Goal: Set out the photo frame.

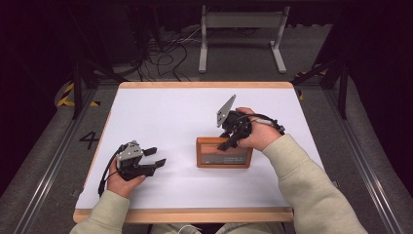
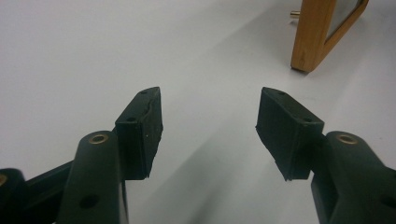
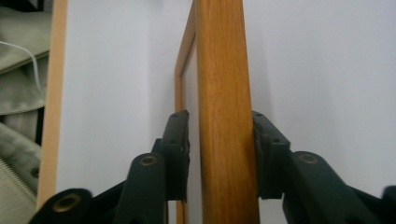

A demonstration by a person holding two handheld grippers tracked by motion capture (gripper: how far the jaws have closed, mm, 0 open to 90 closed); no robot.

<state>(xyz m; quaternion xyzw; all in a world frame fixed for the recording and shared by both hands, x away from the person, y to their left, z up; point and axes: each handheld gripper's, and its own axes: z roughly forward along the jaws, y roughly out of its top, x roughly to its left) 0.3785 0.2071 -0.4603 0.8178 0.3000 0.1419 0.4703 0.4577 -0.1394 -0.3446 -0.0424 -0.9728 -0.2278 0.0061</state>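
The right gripper [image 1: 228,142] comes down on the top edge of a wooden picture frame [image 1: 224,152], and in the right gripper view its two black jaws stand on either side of the frame's upper rail [image 3: 223,116]. The right-hand pad presses the wood; the left-hand pad sits just beside it, and I cannot tell whether that one truly touches. The grey three-cornered plate [image 1: 225,110] on this gripper tilts up toward the far edge of the worktop [image 1: 160,112]. The frame stands upright a little right of the worktop's middle, its face turned to the near edge.

The left gripper [image 1: 155,158] rests low near the left edge of the worktop, toward the near left corner, well apart from the frame. Its jaws stand wide with bare white surface between them, gripping nothing. In the left gripper view the frame's side [image 2: 312,32] shows farther off, ahead and to one side.
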